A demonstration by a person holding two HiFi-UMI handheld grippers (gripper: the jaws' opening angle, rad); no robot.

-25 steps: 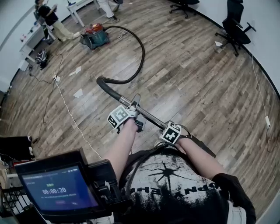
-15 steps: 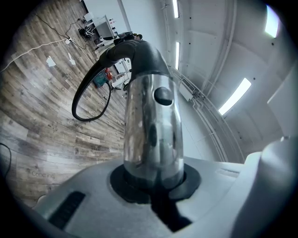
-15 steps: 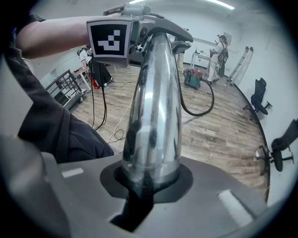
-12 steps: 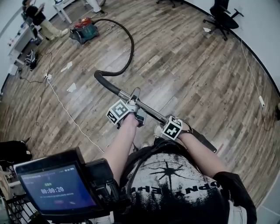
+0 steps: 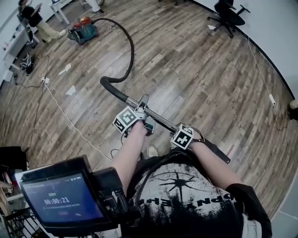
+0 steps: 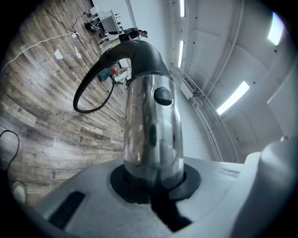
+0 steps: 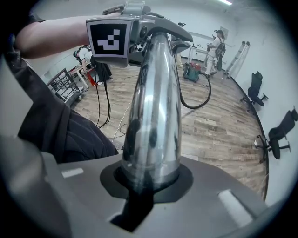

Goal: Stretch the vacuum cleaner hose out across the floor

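the person stands on a wood plank floor (image 5: 200, 79) and carries the vacuum cleaner's chrome wand (image 5: 162, 122) in front of the body with both grippers. the left gripper (image 5: 139, 120) is clenched around the wand on its upper part, just below the black bent handle (image 5: 111, 89). in the left gripper view the jaws are closed tight on the shiny tube (image 6: 153, 135), which runs away from the camera to the handle. the right gripper (image 5: 186, 138) grips the same wand lower down, near the person's body. in the right gripper view its jaws are likewise clamped on the tube (image 7: 153, 116), with the marker cube of the left gripper (image 7: 109, 39) further up the tube.

the vacuum cleaner hose (image 5: 132, 46) leaves the bent handle and bows in one long curve across the floor to the teal and red canister (image 5: 82, 29), which sits well away at the top left of the head view. the hose is not straight: it arcs out to the right before swinging back to the canister.

a thin white cable (image 5: 70, 118) trails over the planks on the left, with scraps of paper (image 5: 71, 90) near it. black office chairs (image 5: 226, 13) stand by the far wall. another person (image 5: 32, 21) is beside the canister. a device with a lit screen (image 5: 58, 197) fills the lower left of the head view.
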